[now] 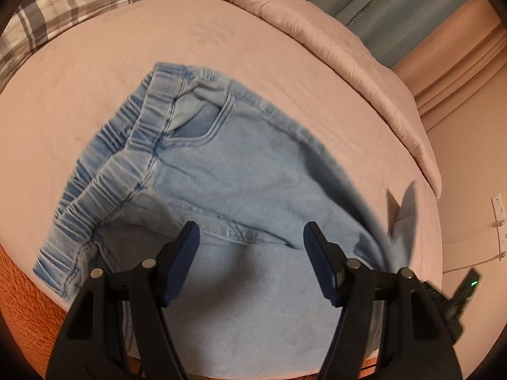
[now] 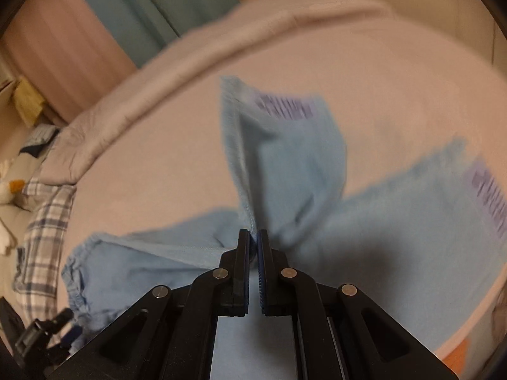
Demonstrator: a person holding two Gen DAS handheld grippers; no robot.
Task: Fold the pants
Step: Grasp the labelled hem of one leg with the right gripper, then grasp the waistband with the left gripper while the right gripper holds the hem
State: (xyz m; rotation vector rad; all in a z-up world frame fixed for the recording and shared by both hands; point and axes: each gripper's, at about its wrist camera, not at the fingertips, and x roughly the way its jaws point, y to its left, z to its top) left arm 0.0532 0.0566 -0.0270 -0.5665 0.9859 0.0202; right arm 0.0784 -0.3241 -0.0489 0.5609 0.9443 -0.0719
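Light blue denim pants (image 1: 240, 171) lie on a pink bed sheet (image 1: 95, 72), their elastic waistband (image 1: 104, 174) to the left in the left wrist view. My left gripper (image 1: 250, 237) hovers open above the seat of the pants, its pads touching nothing. In the right wrist view my right gripper (image 2: 253, 236) is shut on a fold of one pant leg (image 2: 285, 158), which rises from the jaws with its hem (image 2: 285, 107) uppermost. The other leg (image 2: 412, 209) lies flat to the right. The waistband (image 2: 76, 272) shows at lower left, beside the left gripper (image 2: 47, 326).
A plaid pillow (image 1: 63, 6) lies at the bed's far left. A rolled-back pink comforter (image 1: 332, 41) runs along the far edge, with teal curtains (image 1: 412, 0) behind it. An orange fuzzy blanket (image 1: 19, 300) hangs over the near edge. A plush toy (image 2: 9, 186) sits beyond the pillow.
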